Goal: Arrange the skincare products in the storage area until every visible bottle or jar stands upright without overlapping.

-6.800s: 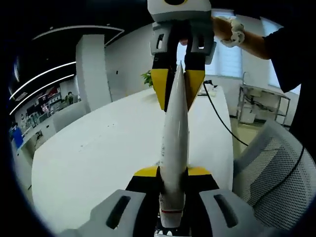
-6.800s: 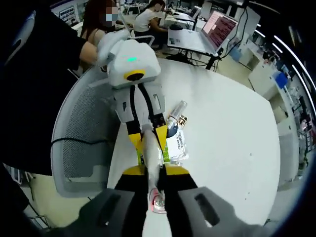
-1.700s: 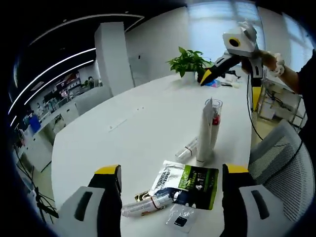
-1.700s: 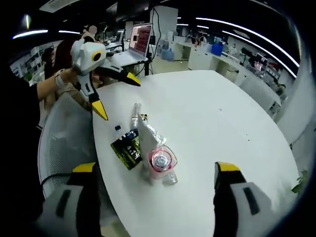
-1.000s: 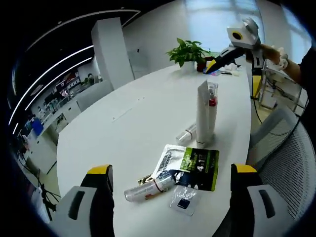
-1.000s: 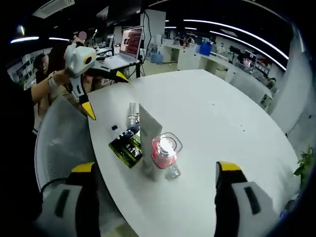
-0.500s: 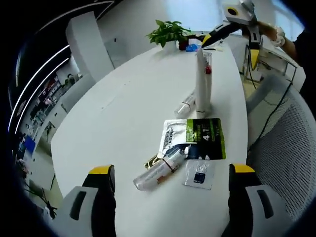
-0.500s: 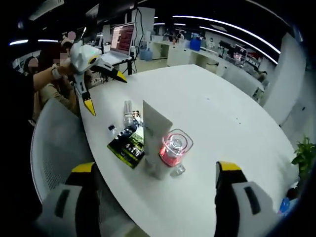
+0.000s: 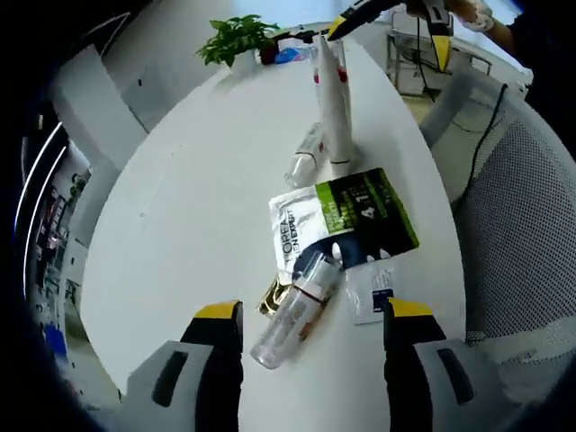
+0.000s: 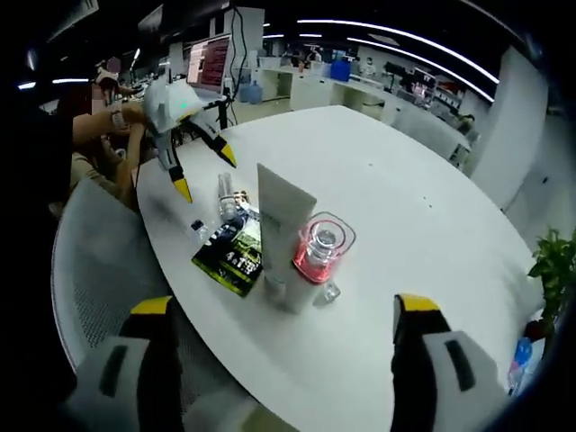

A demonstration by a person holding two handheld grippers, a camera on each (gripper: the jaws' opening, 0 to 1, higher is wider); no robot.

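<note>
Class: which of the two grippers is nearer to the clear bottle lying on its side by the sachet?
Left. The left gripper is open, poised just over the lying clear bottle. The right gripper is open too, farther off beyond the upright white tube.

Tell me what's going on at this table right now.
A person with a gripper in each hand is tidying skincare items on a white table. A white tube and a clear bottle stand upright together. The left gripper, open, hovers over a clear bottle lying on its side, partly on a green sachet. Another small bottle lies beside the tube. The right gripper is open, holding nothing.
</note>
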